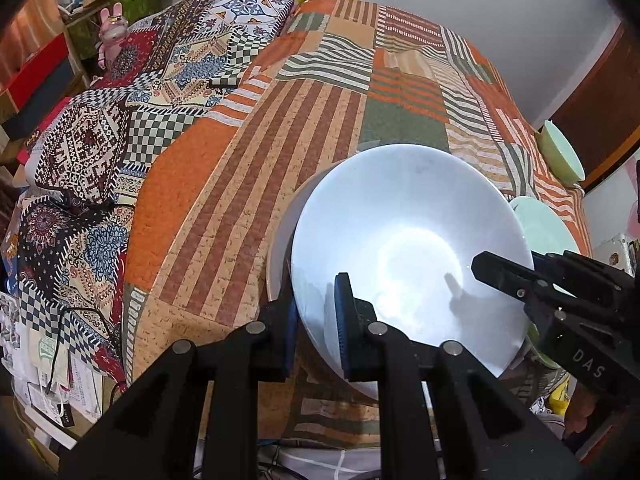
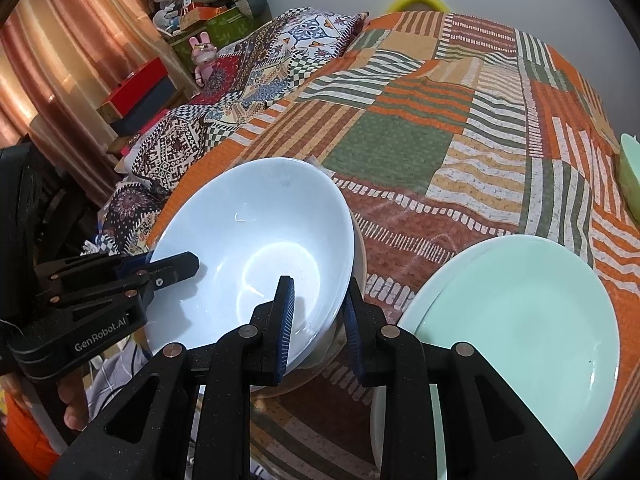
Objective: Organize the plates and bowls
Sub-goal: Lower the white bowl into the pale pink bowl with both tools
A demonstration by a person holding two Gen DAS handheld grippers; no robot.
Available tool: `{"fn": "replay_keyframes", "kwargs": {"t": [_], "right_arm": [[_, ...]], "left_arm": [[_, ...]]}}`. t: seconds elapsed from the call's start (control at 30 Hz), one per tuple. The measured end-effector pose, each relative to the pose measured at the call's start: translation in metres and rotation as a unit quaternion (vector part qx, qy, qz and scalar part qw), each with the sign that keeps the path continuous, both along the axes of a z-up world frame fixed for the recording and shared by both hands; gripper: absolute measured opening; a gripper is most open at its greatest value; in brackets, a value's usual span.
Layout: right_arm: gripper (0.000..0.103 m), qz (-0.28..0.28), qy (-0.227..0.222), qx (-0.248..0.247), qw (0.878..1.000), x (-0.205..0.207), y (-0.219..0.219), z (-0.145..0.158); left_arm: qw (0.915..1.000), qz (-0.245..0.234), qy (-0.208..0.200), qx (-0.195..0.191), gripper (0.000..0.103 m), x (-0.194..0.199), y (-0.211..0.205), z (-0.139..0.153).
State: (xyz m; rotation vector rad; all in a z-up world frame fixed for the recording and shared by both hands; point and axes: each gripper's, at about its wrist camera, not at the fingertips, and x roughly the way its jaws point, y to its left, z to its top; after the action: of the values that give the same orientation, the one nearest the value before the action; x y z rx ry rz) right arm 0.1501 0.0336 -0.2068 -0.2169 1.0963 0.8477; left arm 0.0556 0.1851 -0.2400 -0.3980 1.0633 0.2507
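Observation:
A white bowl [image 1: 404, 240] [image 2: 256, 248] sits tilted in an off-white bowl [image 1: 276, 256] [image 2: 361, 256] on the patchwork bedspread. My left gripper [image 1: 316, 320] [image 2: 160, 270] is shut on its near-left rim, one pad inside and one outside. My right gripper [image 2: 320, 320] [image 1: 516, 268] straddles the right rim. Its jaws stand slightly apart, with a gap between the inner pad and the bowl wall. To the right, a mint plate [image 2: 520, 332] [image 1: 548, 228] lies on a white plate [image 2: 378, 420].
A mint bowl [image 1: 560, 156] [image 2: 630, 172] sits near the bed's right edge. A patterned pillow [image 1: 172, 80] lies at the far left, with stacked boxes and a pink toy [image 2: 204, 56] beyond it. The bedspread [image 2: 392, 148] stretches behind the bowls. Papers and cables [image 1: 52, 360] lie at lower left.

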Motion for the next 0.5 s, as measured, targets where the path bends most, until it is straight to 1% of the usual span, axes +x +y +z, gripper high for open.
{"fn": "replay_keyframes", "kwargs": {"t": [0.23, 0.3, 0.4, 0.5], "right_arm": [[0.027, 0.011, -0.001, -0.007, 1.0, -0.0009, 0.0012, -0.0005], [0.027, 0.011, -0.002, -0.009, 1.0, -0.0011, 0.0015, -0.001], [0.027, 0.014, 0.001, -0.01, 1.0, -0.0012, 0.0011, -0.0008], [0.027, 0.016, 0.004, -0.011, 1.0, -0.001, 0.0007, 0.0004]], "left_arm": [[0.9998, -0.009, 0.009, -0.013, 0.021, 0.0025, 0.0022, 0.0005], [0.9997, -0.016, 0.014, -0.014, 0.024, 0.004, 0.0013, 0.0011], [0.9995, -0.023, 0.02, -0.012, 0.03, 0.0059, -0.0016, 0.0023], [0.9993, -0.027, 0.024, -0.003, 0.03, 0.007, -0.0047, 0.0031]]}}
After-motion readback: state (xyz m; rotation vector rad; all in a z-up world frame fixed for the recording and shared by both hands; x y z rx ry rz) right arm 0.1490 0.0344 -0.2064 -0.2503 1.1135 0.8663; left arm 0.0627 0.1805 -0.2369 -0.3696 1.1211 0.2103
